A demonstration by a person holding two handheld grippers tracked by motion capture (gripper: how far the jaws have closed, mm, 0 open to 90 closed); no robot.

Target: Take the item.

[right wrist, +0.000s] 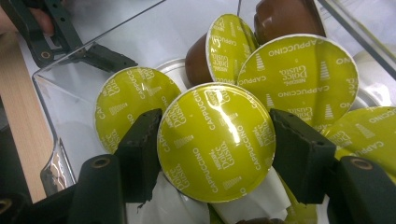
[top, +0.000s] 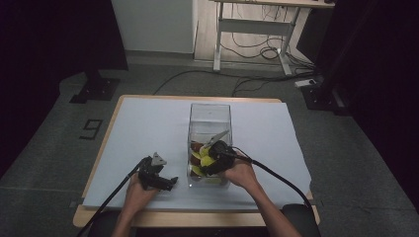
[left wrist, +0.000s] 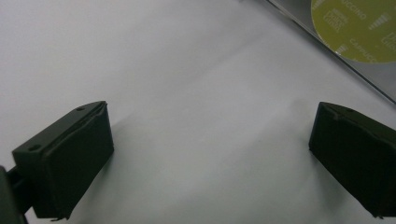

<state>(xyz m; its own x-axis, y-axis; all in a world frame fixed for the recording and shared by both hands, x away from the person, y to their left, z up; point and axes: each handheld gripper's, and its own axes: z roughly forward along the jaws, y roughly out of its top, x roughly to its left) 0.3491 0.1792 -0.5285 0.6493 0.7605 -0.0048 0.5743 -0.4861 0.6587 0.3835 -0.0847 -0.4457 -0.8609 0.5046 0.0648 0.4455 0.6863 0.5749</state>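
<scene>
A capsule (right wrist: 215, 142) with a yellow-green lid lies on top of the pile in the clear box (top: 210, 118), at the box's near end. The right gripper (right wrist: 215, 149) reaches into the box, one jaw against each side of that capsule's lid. More capsules (right wrist: 299, 77) lie just behind it. The left gripper (top: 157, 175) rests on the desk (top: 148, 118) left of the box, jaws wide apart and empty.
</scene>
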